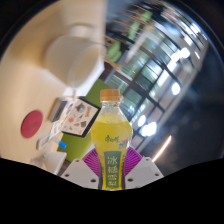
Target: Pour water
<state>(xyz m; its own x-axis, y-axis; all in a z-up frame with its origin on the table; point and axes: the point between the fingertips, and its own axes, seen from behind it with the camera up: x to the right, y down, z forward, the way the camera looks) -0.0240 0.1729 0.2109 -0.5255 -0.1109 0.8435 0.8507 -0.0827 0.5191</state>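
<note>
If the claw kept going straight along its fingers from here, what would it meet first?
Nothing new: the claw is already shut on the clear plastic bottle of yellow drink with an orange cap, which fills the line ahead. Beyond the bottle the view is tilted and blurred, so what lies behind cannot be told.

The bottle [111,135] stands upright between my gripper's [112,170] 2 fingers. Beyond it to the left lies a table [45,125]; windows [165,70] rise behind to the right.
</note>
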